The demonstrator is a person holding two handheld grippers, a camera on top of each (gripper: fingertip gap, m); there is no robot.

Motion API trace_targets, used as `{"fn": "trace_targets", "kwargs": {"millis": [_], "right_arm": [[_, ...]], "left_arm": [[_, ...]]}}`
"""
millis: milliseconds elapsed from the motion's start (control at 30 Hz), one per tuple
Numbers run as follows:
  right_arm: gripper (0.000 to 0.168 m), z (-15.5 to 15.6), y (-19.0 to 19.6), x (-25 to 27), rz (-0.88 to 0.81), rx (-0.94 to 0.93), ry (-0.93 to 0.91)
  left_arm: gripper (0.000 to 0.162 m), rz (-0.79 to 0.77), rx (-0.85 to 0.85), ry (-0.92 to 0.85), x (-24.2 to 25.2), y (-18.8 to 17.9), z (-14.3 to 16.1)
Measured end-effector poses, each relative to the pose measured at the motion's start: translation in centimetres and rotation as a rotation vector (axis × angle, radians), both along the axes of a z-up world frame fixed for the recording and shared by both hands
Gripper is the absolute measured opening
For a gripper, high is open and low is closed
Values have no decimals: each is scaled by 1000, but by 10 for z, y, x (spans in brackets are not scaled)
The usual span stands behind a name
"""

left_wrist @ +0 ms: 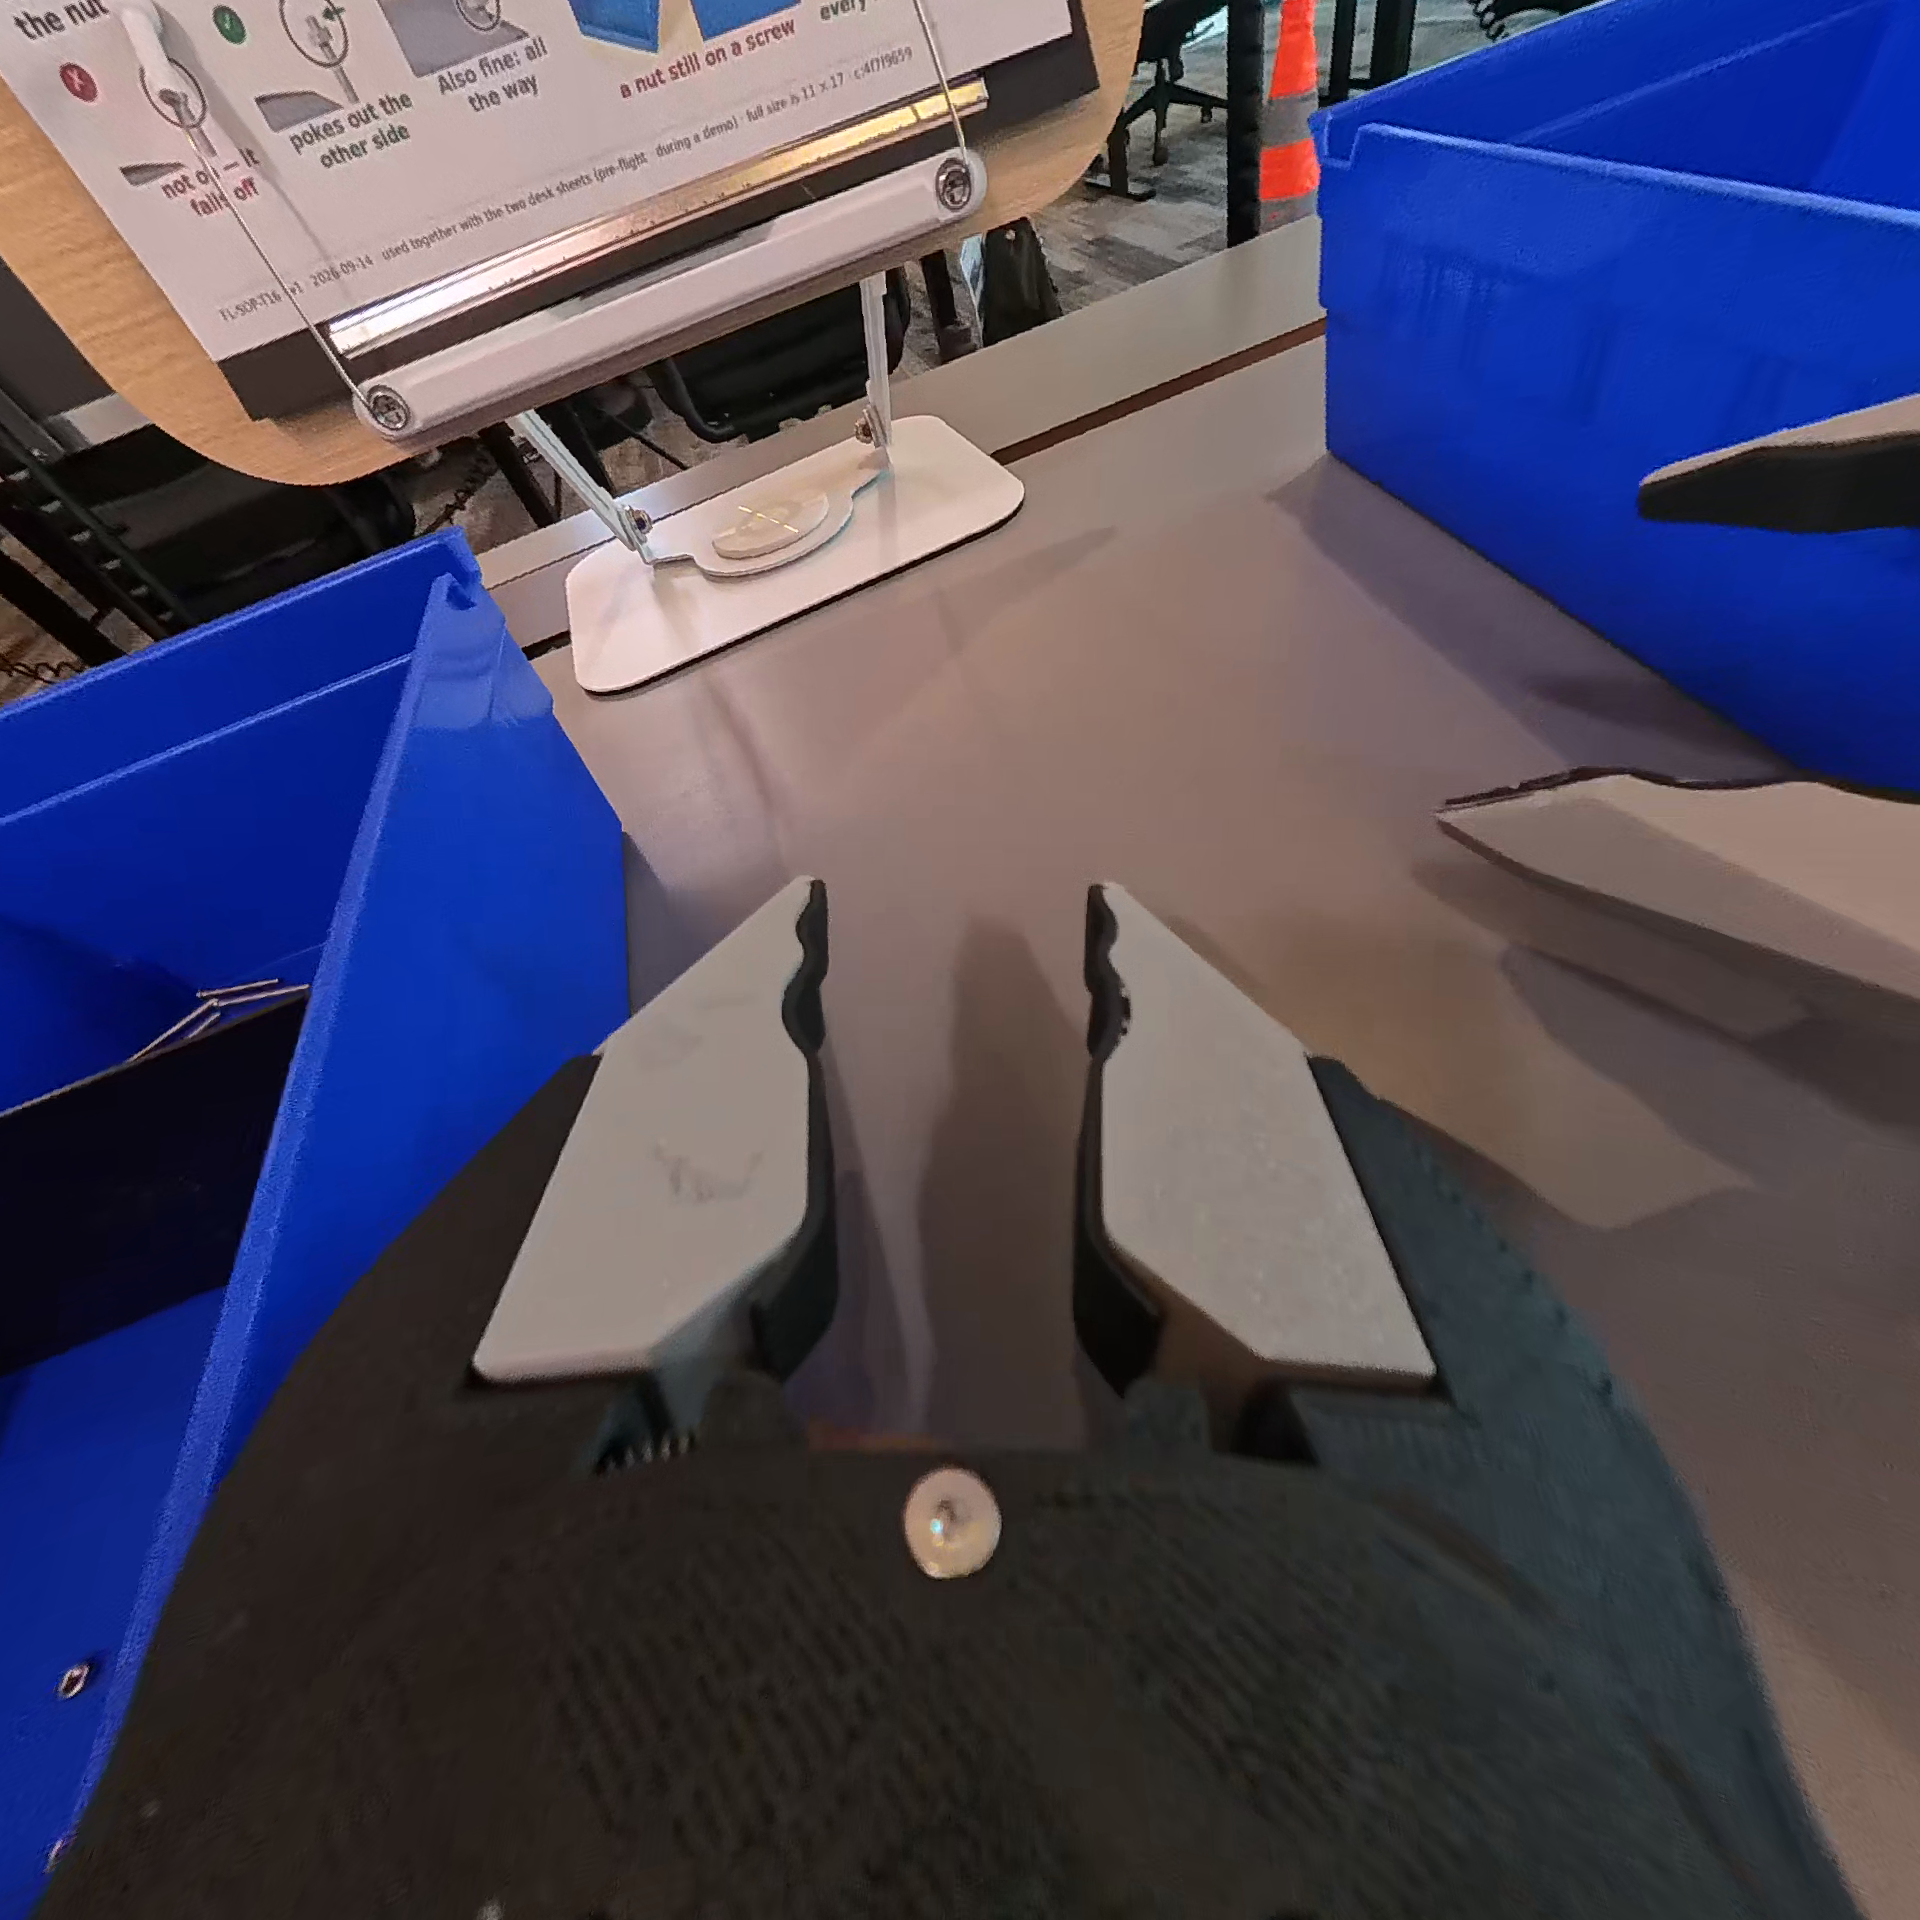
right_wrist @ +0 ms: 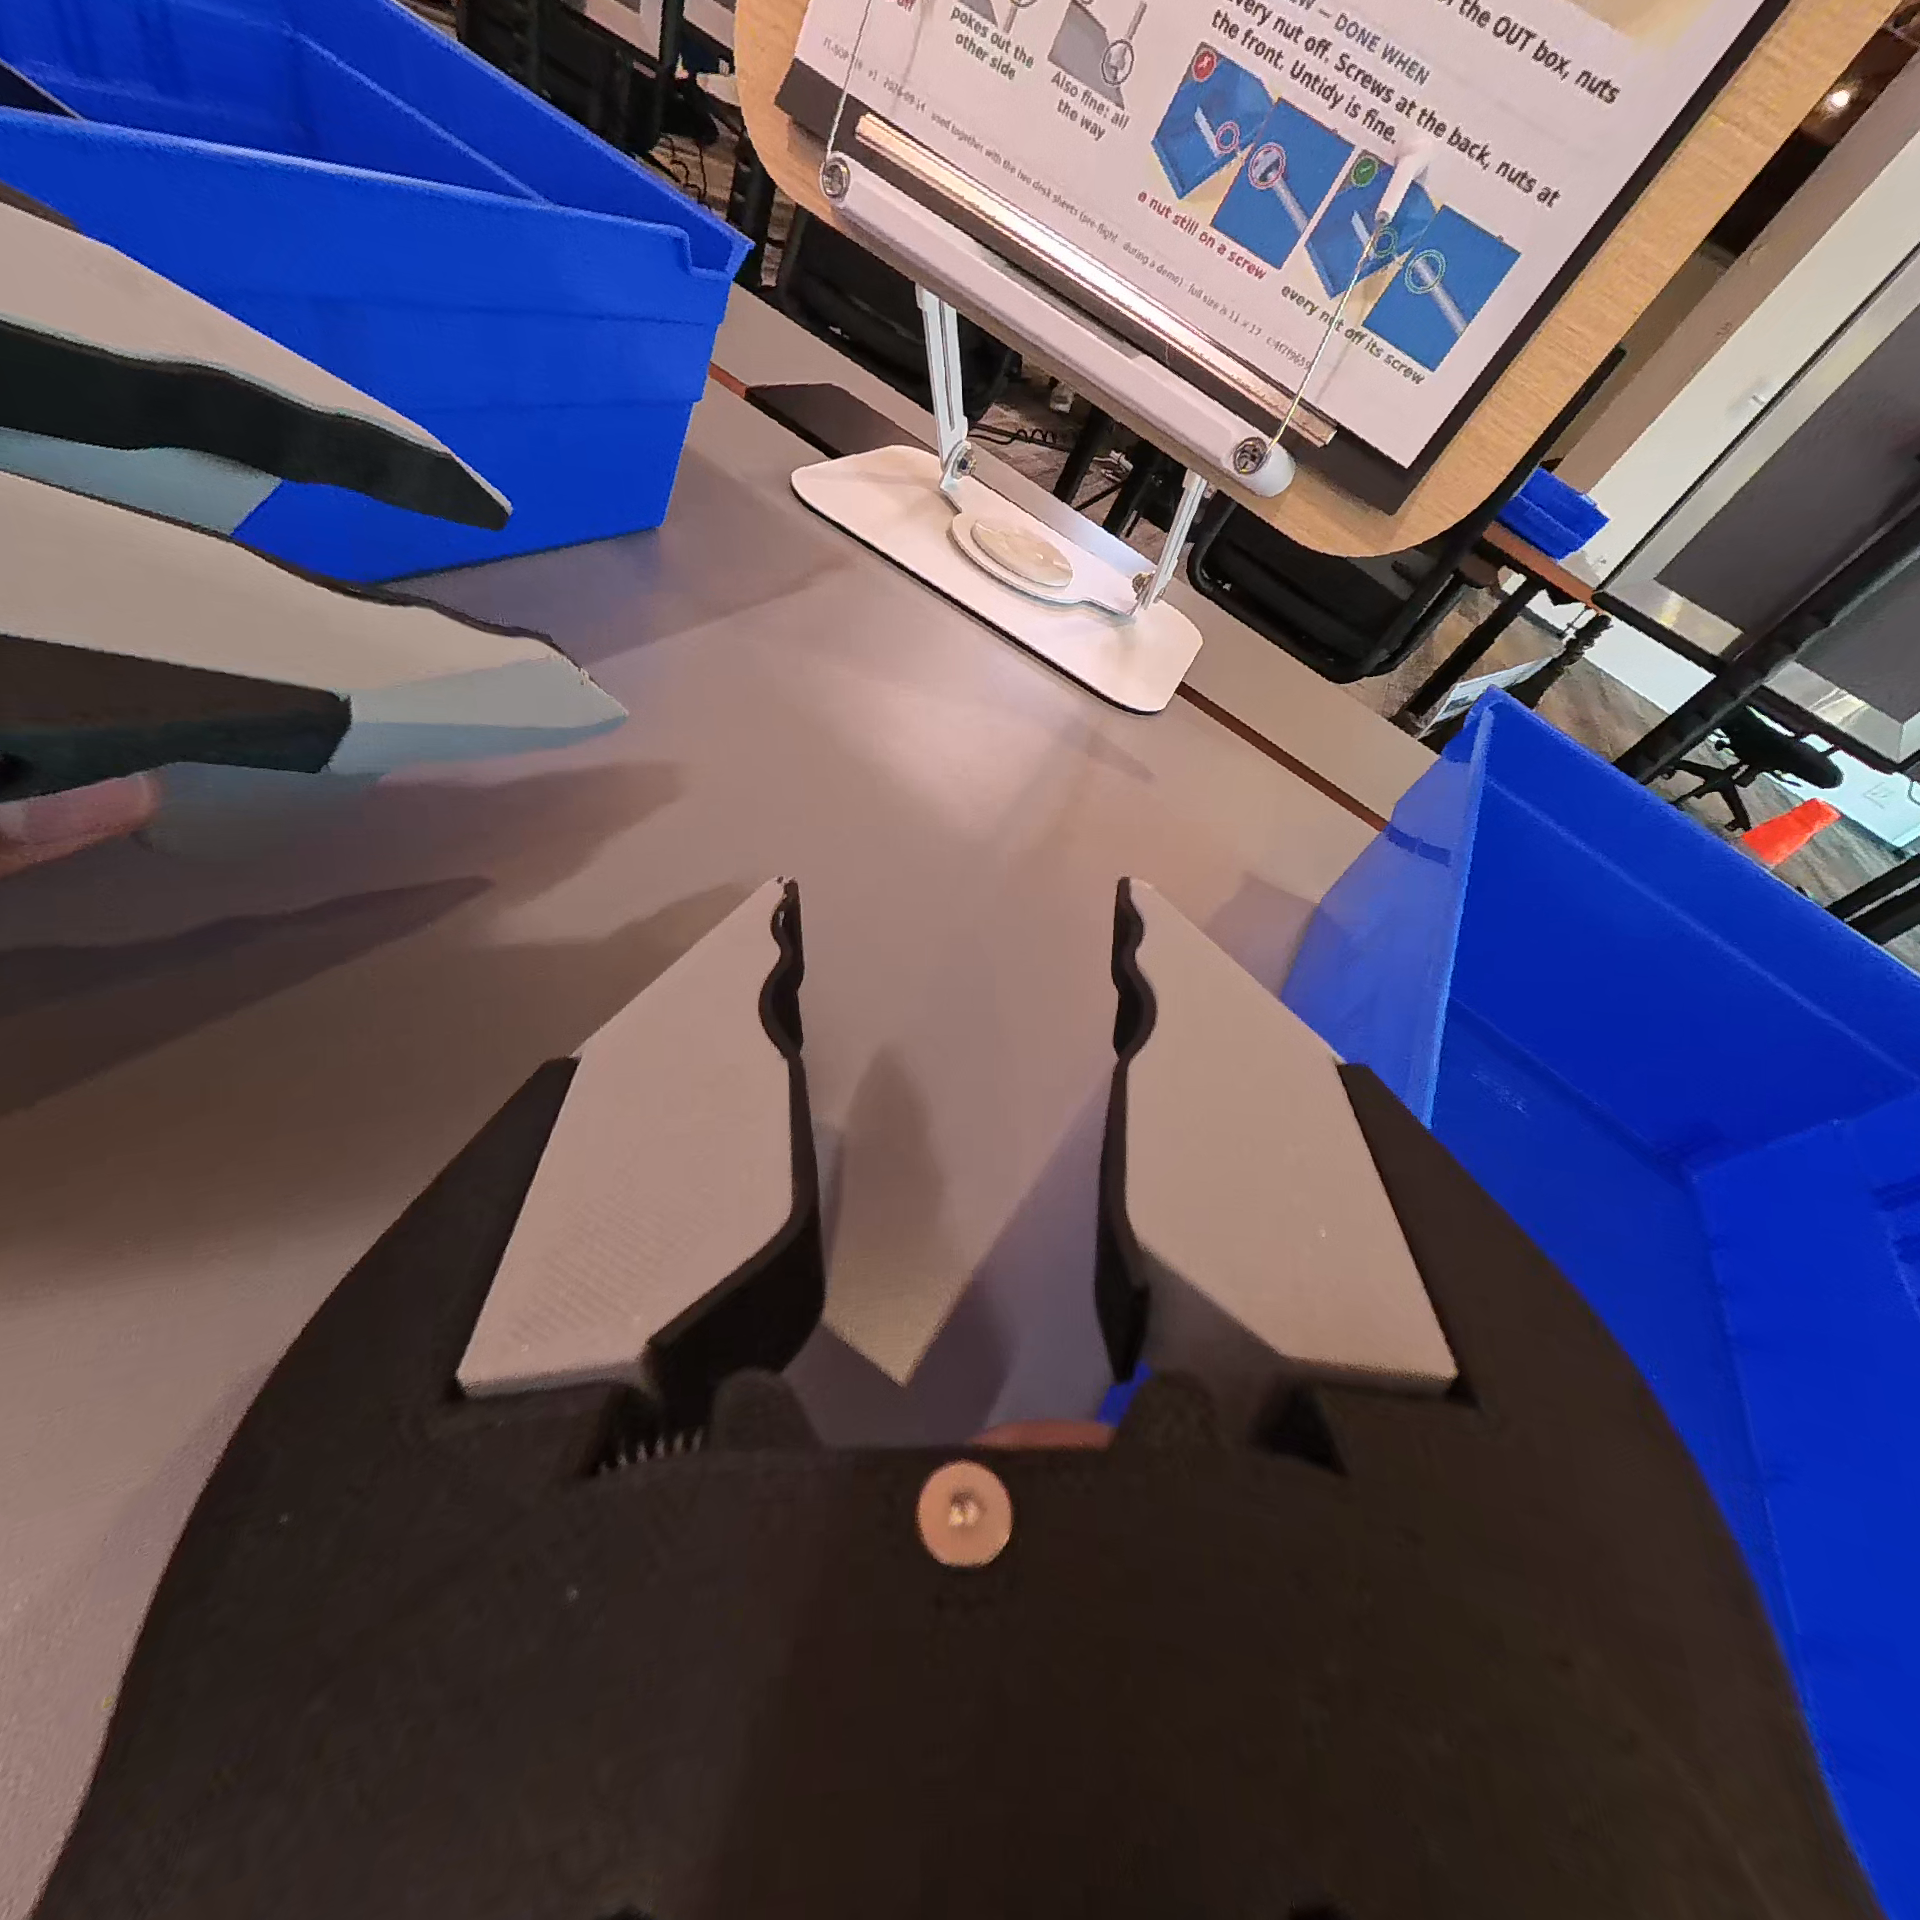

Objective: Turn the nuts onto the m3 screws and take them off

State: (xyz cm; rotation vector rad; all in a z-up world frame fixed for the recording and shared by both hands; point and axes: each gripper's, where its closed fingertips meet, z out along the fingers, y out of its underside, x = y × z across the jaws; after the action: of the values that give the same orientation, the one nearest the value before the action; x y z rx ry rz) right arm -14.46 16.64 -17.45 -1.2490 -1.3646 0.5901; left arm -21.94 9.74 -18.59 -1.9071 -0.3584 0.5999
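Your left gripper (left_wrist: 956, 904) hangs over the bare grey table (left_wrist: 1039, 748) with its jaws well apart and nothing between them. Your right gripper (right_wrist: 951, 899) is the same: spread wide, empty, low over the table.

Each shows in the other's view, off to the side, also gaping and holding nothing.

Just beside your left gripper stands a blue bin (left_wrist: 364, 935). In it you can make out a few thin metal pieces (left_wrist: 223, 1003) lying near a dark divider; they may be the screws, but they are too small to be sure. No nut can be made out anywhere. A second blue bin (right_wrist: 1662, 1091) sits close on your right; its contents are hidden from here.

Beyond both, a stand (left_wrist: 800, 561) holds an instruction board (left_wrist: 582, 156).

By my reading, nothing is in hand and no screw-and-nut pair shows on the table, so either you have not begun or you are between pieces. What lies ahead looks like reaching into a bin for a screw.
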Motion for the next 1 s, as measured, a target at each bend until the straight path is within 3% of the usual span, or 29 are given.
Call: {"fn": "trace_targets", "kwargs": {"millis": [633,733,900,1000], "right_arm": [[49,4,-25,0,110,4,15],[40,7,-32,1,134,32,19],[0,19,-48,7,206,75,71],[0,20,-50,8,207,104,72]], "left_arm": [[46,-6,-30,14,1,2,-3],[32,27,-43,18,-3,1,-4],[11,104,-108,39,-12,-2,-11],[0,112,-137,48,-13,-2,-14]]}}
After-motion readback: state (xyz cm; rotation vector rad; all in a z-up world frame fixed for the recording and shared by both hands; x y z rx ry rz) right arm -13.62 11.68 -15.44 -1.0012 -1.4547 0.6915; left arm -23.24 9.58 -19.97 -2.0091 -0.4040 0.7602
